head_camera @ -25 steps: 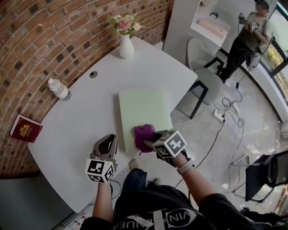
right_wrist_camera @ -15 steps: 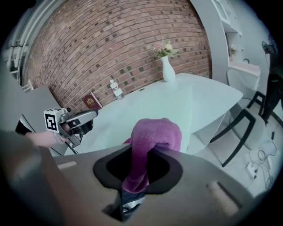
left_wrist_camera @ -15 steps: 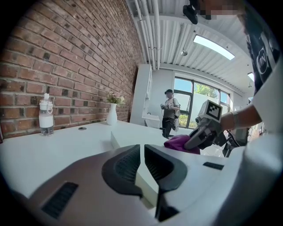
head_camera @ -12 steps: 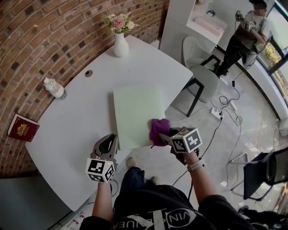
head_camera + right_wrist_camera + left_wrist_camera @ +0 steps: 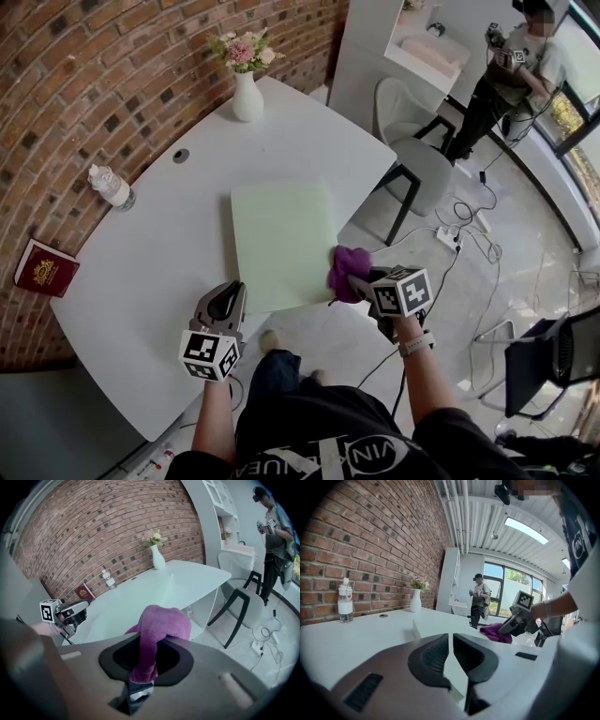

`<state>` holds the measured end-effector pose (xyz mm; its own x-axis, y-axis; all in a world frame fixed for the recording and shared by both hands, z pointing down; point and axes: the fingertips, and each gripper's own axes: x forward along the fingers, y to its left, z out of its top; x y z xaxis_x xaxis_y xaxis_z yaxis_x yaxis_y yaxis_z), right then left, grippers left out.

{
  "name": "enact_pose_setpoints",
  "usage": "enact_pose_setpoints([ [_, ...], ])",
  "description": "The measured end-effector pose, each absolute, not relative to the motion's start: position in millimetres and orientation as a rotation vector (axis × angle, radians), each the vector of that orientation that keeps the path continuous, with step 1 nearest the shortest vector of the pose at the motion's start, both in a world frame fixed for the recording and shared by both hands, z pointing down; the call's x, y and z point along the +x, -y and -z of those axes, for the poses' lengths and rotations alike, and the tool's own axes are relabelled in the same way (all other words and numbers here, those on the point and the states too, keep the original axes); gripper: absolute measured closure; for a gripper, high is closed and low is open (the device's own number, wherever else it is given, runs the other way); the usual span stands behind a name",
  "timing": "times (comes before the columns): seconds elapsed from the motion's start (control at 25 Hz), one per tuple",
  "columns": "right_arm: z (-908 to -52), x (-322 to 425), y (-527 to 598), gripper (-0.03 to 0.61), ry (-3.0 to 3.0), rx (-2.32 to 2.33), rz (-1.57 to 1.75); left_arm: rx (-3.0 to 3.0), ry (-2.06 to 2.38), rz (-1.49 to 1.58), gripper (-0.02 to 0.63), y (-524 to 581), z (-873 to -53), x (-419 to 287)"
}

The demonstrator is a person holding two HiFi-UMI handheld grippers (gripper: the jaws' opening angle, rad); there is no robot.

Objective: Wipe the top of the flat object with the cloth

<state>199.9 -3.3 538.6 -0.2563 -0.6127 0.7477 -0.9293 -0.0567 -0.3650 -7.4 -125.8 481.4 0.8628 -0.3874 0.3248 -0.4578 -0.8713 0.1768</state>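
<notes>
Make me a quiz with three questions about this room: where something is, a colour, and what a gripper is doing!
1. Where does the vase of flowers stand?
A. On the floor
B. On the white table, at its far end by the brick wall
C. On a chair

2. What colour is the cloth?
A. Yellow
B. Blue
C. Purple

3. How are the left gripper's jaws?
A. Shut, with nothing between them
B. Wide open
C. Closed on a cup

Answers:
1 B: the head view shows it on the tabletop close to the bricks.
2 C: the head view and the right gripper view both show it purple.
3 A: the left gripper view shows the pads together and empty.
</notes>
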Motion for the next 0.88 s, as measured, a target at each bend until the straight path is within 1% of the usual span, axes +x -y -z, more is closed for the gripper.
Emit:
enact_pose_setpoints([
  [0.2, -540.7, 212.5, 1.3, 0.515, 1.840, 1.668, -1.240, 2.794, 0.626, -0.416, 0.583, 130.3, -481.0, 0.7],
  [0.6, -573.5, 227.5, -2.5, 0.515, 1.778, 1.636, -1.299, 2.818, 0.612, -0.389, 0.583, 156.5, -468.5, 19.2],
  [0.88, -579.7, 257.2, 6.8, 0.515, 1.809, 1.531, -1.159, 2.786, 0.799, -0.356, 0.583, 144.5, -457.9, 32.4],
])
